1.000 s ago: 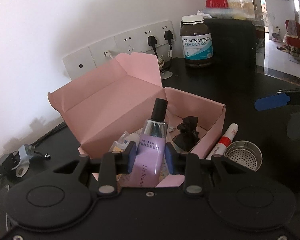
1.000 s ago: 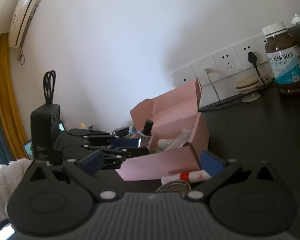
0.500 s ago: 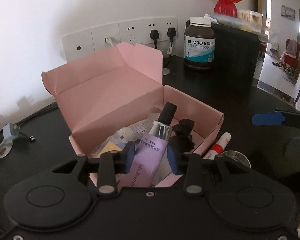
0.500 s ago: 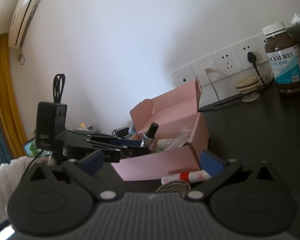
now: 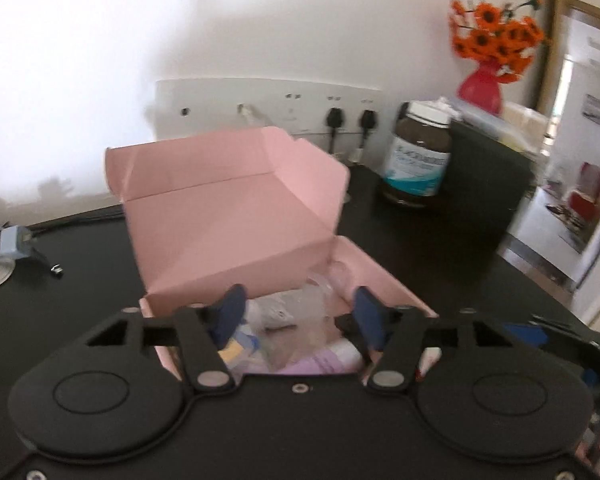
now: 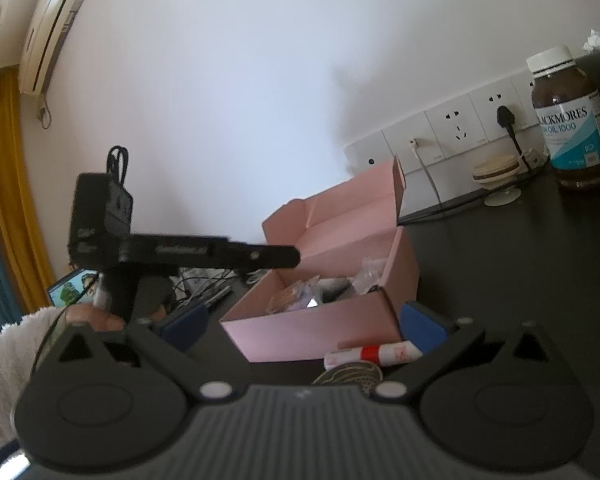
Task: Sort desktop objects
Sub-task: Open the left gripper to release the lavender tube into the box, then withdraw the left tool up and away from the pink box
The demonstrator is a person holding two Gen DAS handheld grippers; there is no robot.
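Left tongs (image 5: 298, 314): jaws opening, blue pads clear of all contents, positioned over the near end of the pink box (image 5: 236, 216). The lilac bottle (image 5: 324, 360) lies flat inside the box, low between the pads, amid clear wrappers.

Right tongs (image 6: 304, 320): jaws spread wide, holding nothing. A red-and-white tube (image 6: 374, 354) lies on the tabletop (image 6: 500, 260) just below the box's front wall, with a metal strainer (image 6: 348, 374) touching or just beside it.

At upper right of the right wrist view stands a brown bottle (image 6: 572, 120) labelled "BLACKMORES ... OIL 1000". Wall sockets (image 6: 456, 128) lie behind the box.
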